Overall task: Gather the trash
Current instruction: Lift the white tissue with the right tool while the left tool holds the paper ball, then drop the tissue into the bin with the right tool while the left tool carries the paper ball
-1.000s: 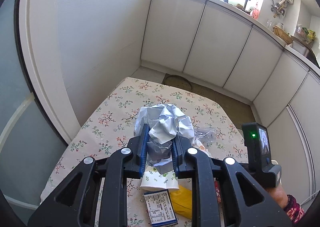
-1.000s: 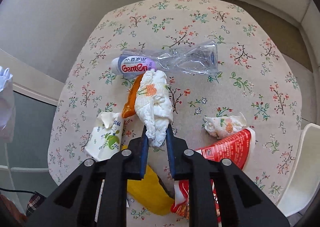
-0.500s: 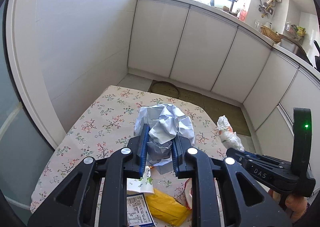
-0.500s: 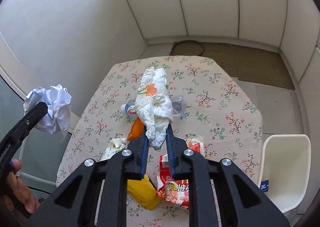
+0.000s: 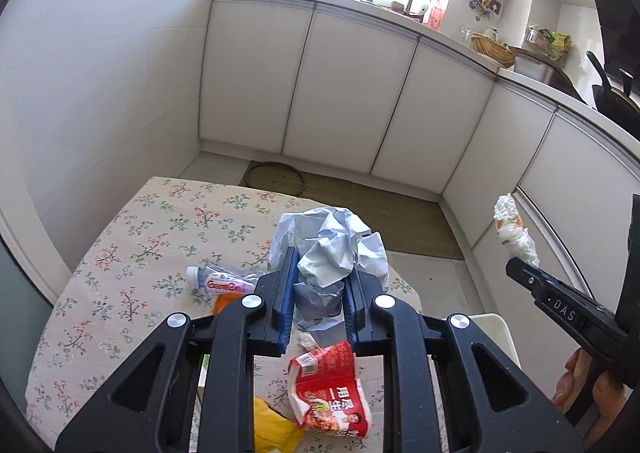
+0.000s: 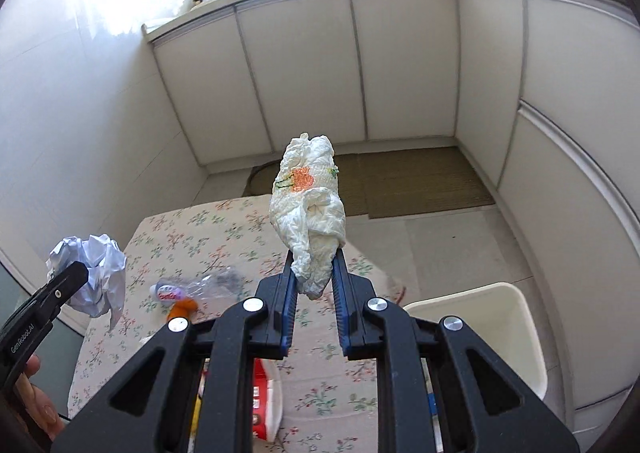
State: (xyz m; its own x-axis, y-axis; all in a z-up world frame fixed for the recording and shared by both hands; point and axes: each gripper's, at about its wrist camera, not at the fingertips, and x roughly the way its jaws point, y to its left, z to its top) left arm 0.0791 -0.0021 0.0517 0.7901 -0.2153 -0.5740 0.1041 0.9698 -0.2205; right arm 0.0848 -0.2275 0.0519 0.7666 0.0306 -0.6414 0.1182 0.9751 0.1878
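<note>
Both tools, left [image 5: 316, 293] gripping crumpled paper [image 5: 332, 245], right [image 6: 314, 289] napkin [image 6: 308, 209], have risen off the table [image 5: 132, 253].

The left gripper [image 5: 318, 293] has its jaws clamped on a paper ball [image 5: 330, 249], pointing downward; the right gripper [image 6: 314, 289] has its jaws clamped on a tissue wad [image 6: 308, 209], also tilted down, each held in a hand [image 6: 30, 397] at the frame edge
</note>
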